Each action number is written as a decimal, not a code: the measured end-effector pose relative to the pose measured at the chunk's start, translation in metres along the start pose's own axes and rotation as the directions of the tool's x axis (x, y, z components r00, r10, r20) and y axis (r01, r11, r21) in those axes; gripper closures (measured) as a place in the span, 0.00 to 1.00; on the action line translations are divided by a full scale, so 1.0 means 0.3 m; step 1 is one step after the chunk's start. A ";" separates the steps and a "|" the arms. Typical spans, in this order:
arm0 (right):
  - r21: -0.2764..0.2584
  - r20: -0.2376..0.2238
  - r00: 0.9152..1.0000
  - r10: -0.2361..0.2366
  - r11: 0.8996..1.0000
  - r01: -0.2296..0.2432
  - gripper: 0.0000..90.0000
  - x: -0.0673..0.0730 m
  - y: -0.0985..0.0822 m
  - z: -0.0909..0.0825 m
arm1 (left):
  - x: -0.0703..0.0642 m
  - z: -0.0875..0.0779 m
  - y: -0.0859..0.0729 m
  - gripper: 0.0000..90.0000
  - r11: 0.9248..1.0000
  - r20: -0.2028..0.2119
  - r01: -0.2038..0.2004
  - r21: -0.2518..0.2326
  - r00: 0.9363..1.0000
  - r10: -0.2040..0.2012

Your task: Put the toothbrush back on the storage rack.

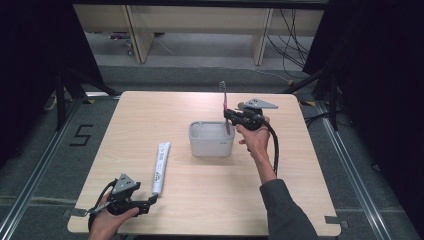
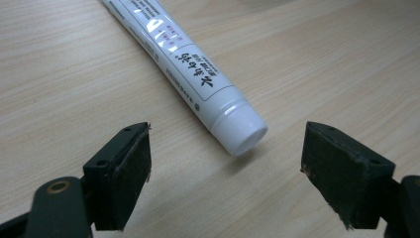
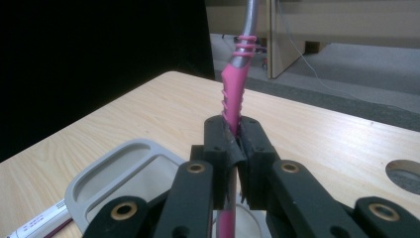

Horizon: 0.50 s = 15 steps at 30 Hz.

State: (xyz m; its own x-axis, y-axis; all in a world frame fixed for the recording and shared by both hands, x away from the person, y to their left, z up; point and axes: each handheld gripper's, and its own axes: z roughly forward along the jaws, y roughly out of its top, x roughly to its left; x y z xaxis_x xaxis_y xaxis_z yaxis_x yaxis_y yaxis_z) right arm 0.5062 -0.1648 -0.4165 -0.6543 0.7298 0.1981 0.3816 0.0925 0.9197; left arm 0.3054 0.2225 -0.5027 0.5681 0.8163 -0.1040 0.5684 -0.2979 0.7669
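Currently, lower left of the high view: left gripper sits low near the table's front edge, jaws wide apart with nothing between them. Left gripper view has the white plastic toothpaste tube lying flat on the light wooden table, cap end pointing at the gap between the jaws, not touching either pad. Centre of high view: grey rounded plastic bin stands upright. Right of centre: right gripper clamped on a pink-and-grey toothbrush, held roughly upright, lower end inside the bin's right side.
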 end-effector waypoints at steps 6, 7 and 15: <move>-0.012 0.004 1.000 0.004 1.000 -0.004 0.93 -0.001 -0.021 0.004 | 0.001 0.000 0.000 0.21 1.000 -0.001 0.001 0.000 1.000 -0.001; -0.016 -0.006 1.000 -0.012 1.000 0.012 0.93 -0.004 -0.025 0.006 | 0.001 0.001 0.000 0.21 1.000 -0.002 0.003 0.003 1.000 -0.003; -0.014 -0.011 1.000 -0.019 1.000 0.019 0.93 0.006 -0.043 0.006 | -0.002 0.002 0.000 0.21 1.000 -0.001 0.003 0.003 1.000 -0.003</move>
State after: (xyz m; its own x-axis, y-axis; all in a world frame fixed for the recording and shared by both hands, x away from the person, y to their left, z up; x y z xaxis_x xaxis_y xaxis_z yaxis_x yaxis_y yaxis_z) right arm 0.5012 -0.1634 -0.4285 -0.6686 0.7204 0.1842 0.3597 0.0966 0.9280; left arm 0.3055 0.2217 -0.5030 0.5663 0.8174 -0.1056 0.5714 -0.2971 0.7650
